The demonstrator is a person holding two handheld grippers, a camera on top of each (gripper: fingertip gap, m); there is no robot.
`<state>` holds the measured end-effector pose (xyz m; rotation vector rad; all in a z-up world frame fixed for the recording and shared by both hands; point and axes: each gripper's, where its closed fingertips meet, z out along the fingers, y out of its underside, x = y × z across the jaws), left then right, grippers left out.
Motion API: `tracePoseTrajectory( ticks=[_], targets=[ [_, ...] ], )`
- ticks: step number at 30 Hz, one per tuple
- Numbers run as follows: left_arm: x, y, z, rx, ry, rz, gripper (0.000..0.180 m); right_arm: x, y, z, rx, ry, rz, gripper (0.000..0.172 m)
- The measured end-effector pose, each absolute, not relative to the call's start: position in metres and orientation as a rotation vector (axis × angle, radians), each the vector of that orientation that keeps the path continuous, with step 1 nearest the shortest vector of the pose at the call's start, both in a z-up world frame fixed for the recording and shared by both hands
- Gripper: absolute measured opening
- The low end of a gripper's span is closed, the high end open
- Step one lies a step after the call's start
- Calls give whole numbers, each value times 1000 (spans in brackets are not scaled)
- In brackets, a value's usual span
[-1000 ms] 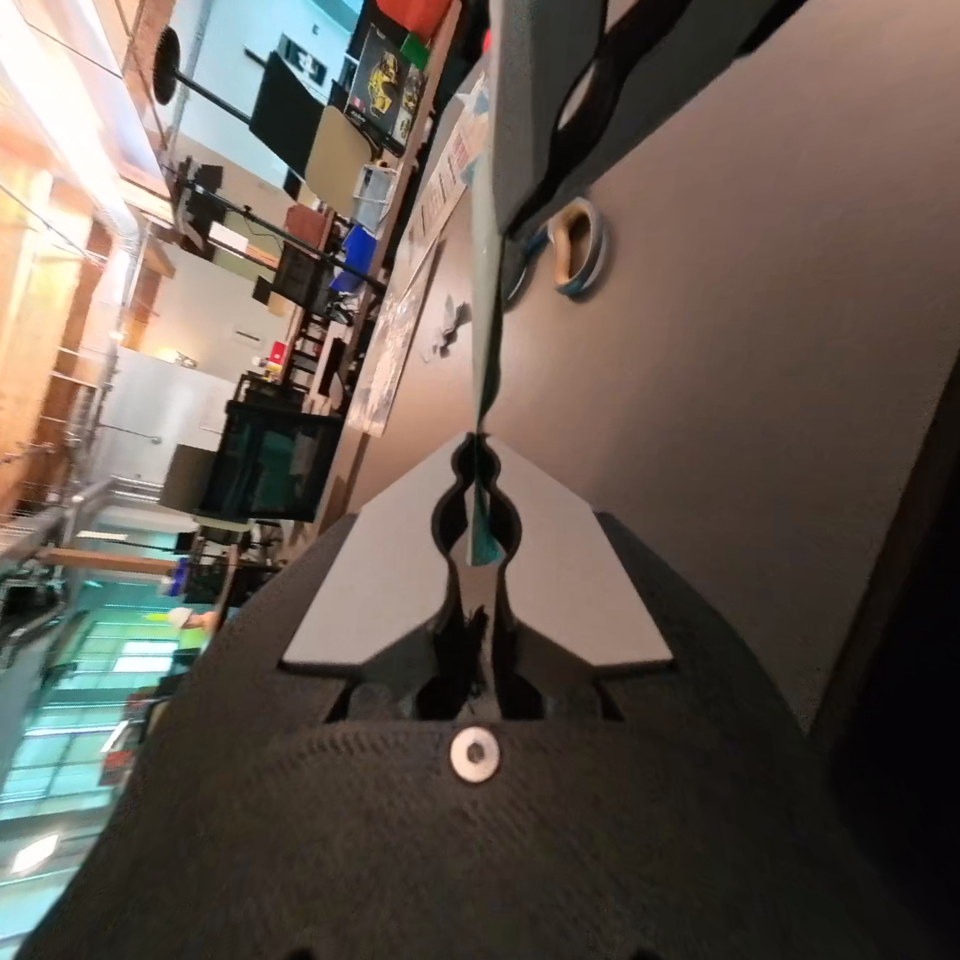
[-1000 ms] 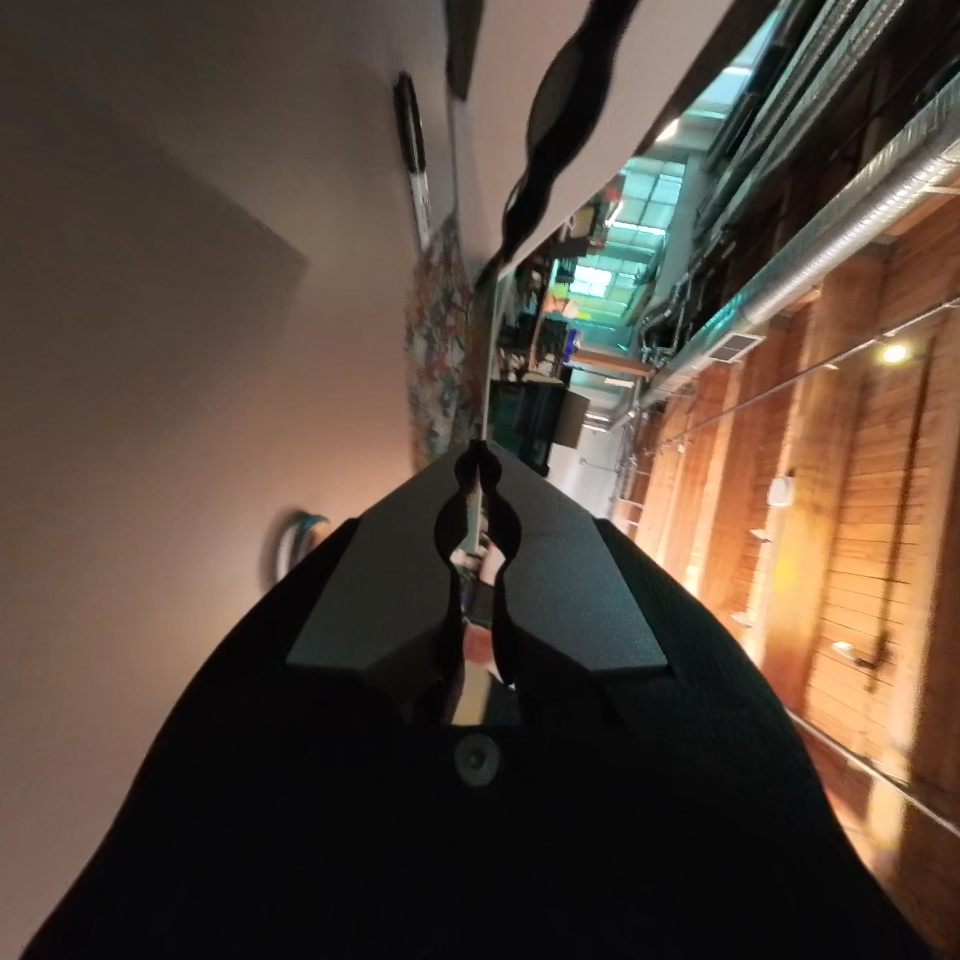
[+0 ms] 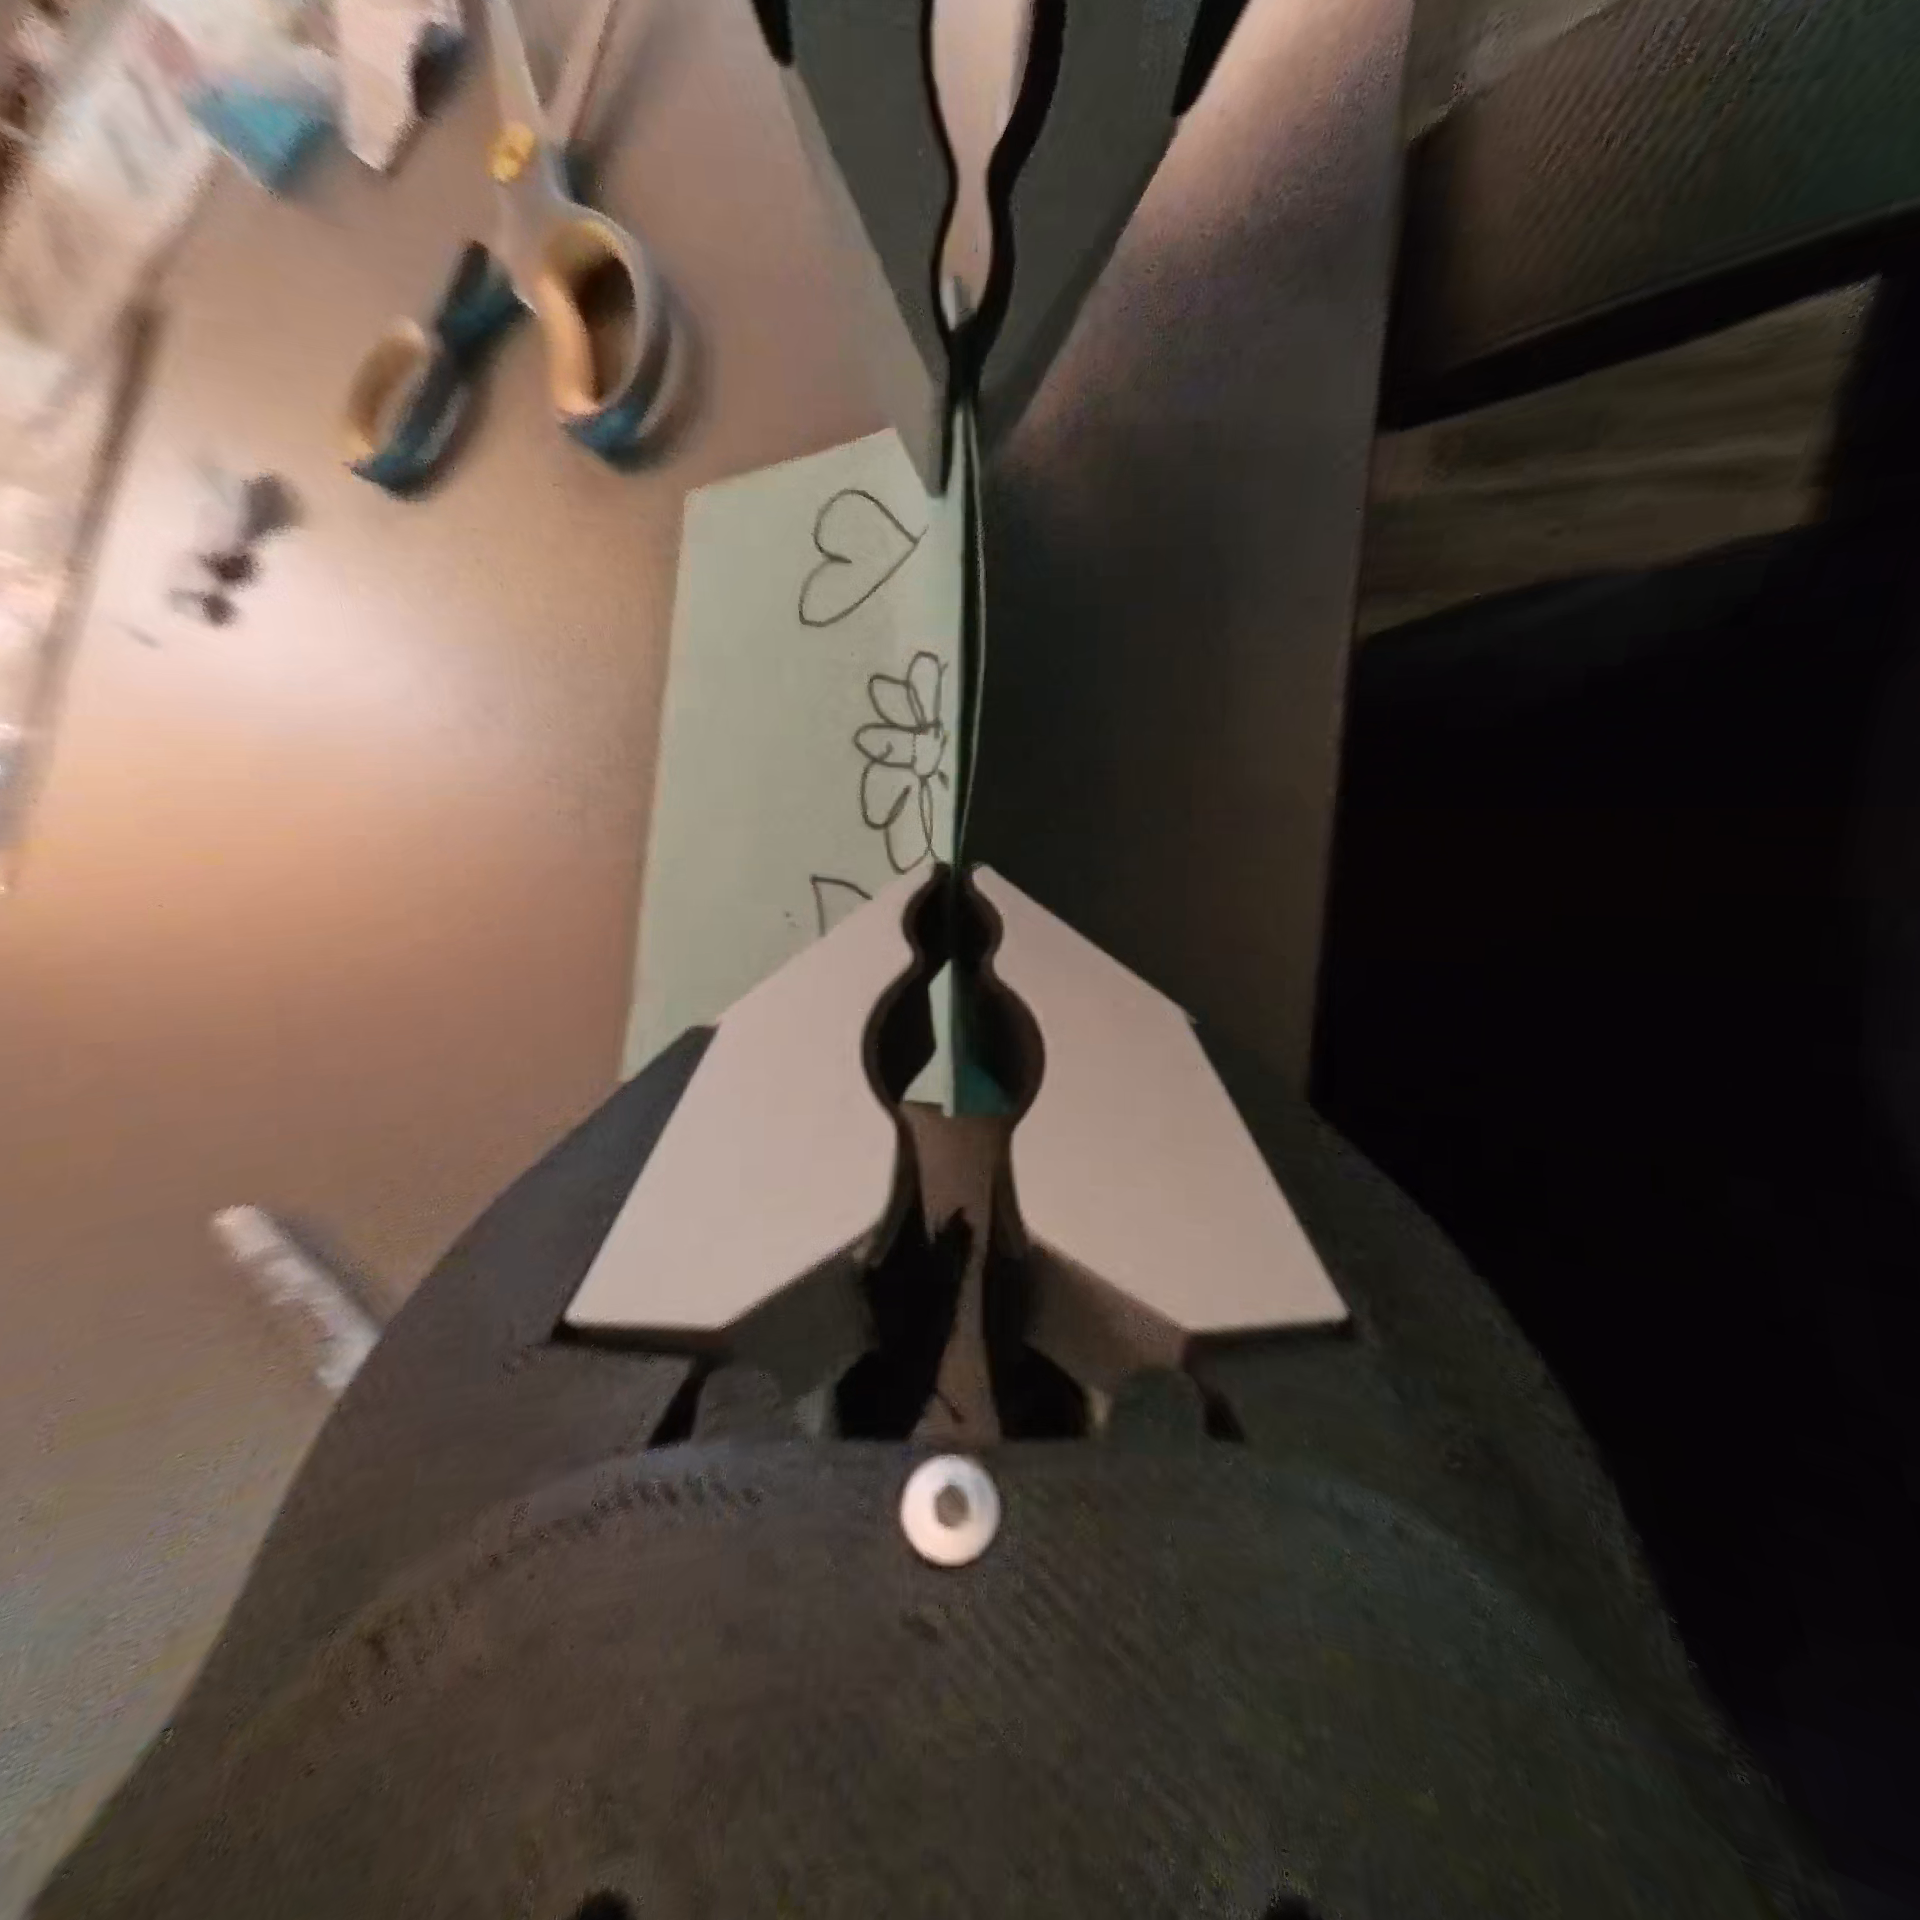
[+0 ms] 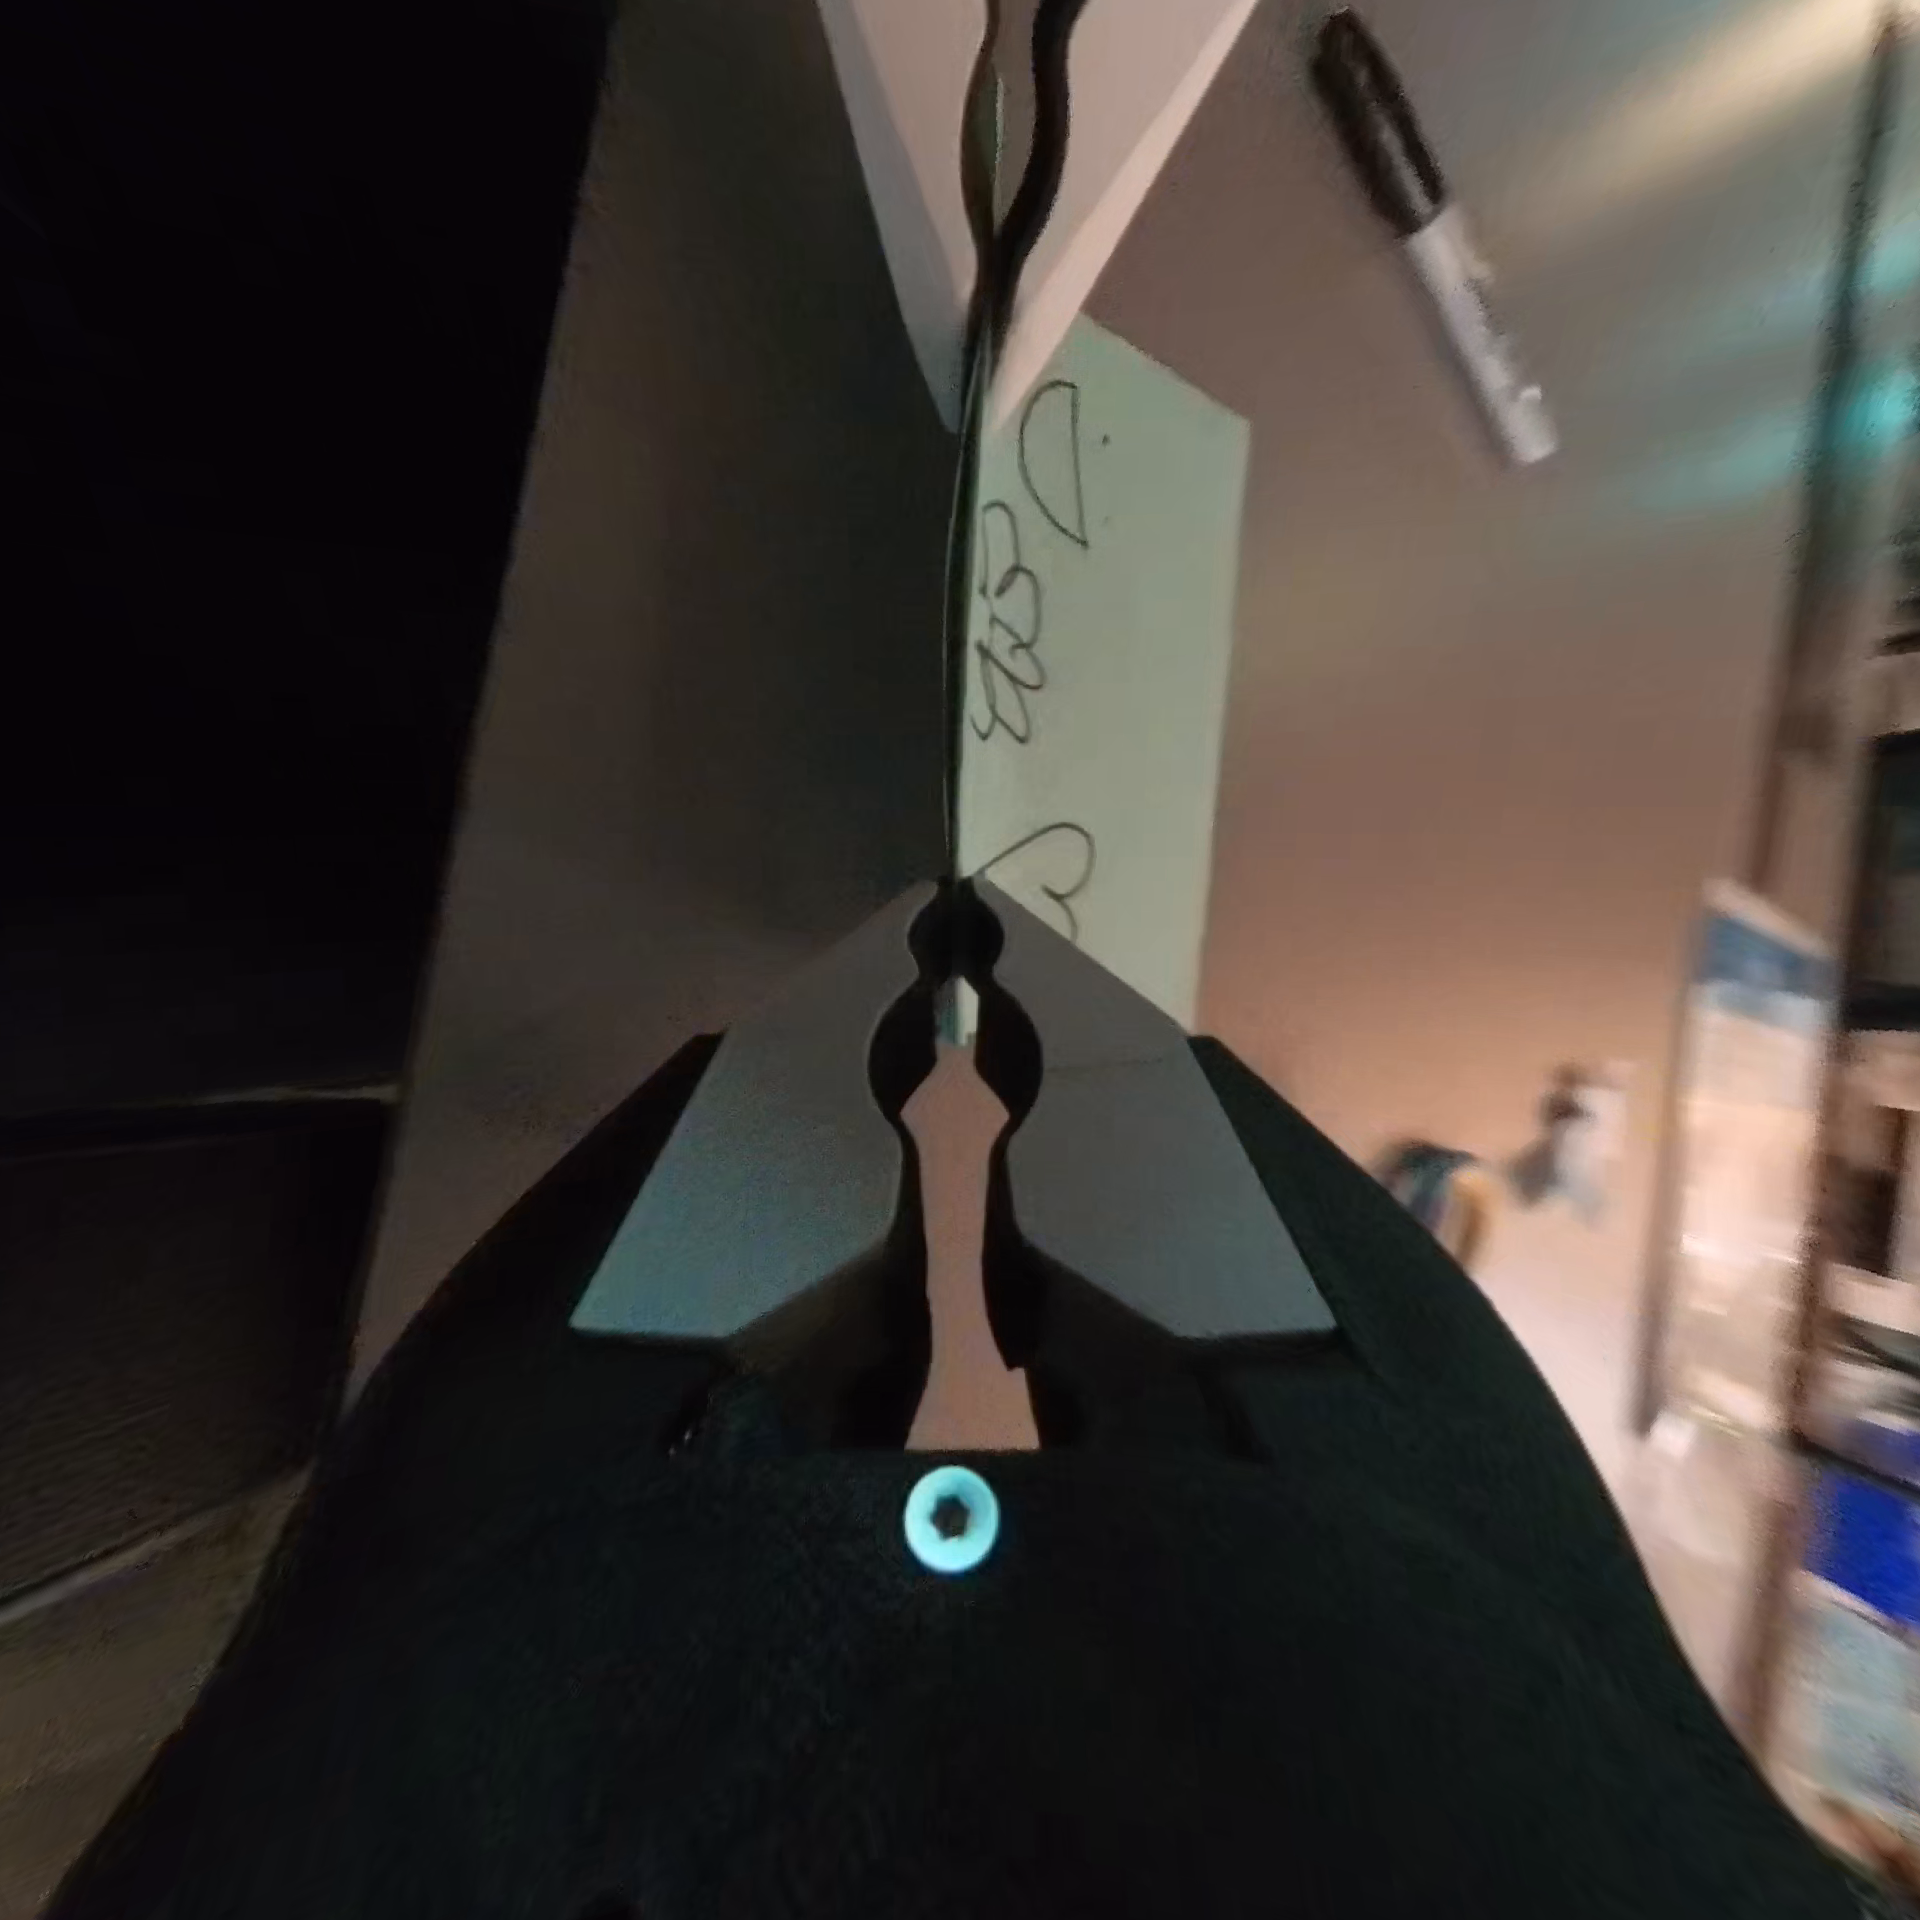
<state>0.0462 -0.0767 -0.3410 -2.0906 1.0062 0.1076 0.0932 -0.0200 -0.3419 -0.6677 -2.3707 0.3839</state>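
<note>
A pale sheet of paper (image 3: 769,675) bears pen drawings of a heart, a flower and a half shape. My left gripper (image 3: 956,883) is shut on one end of the sheet's raised edge. My right gripper (image 3: 961,322) faces it and is shut on the other end. The edge runs between them as a thin dark line. In the right wrist view the right gripper (image 4: 954,883) pinches the same sheet (image 4: 1132,623), and the left gripper (image 4: 982,343) is at the top. The drawn face falls away towards the brown table (image 3: 312,831).
Scissors (image 3: 582,270) and tape rolls (image 3: 416,405) lie on the table beyond the sheet. A black and silver marker (image 4: 1434,239) lies near the left gripper and also shows blurred in the left wrist view (image 3: 291,1299). The table's edge (image 3: 1382,623) drops to dark space. Blurred shelves (image 4: 1766,1143) stand far off.
Both grippers have tipped from looking out across the room to looking down at the table. The sheet's drawn face now shows. Both stay shut on the sheet.
</note>
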Motion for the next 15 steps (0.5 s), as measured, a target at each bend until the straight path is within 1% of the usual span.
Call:
tracePoseTrajectory(
  ticks=[7,15],
  targets=[
    [48,-82,-348,-2289,752,-492,0,97,-26,-348,-1009,-2510,781,0],
    [35,-78,-346,-2361,500,-845,0,96,-26,-346,-1412,-2497,1246,0]
  ],
)
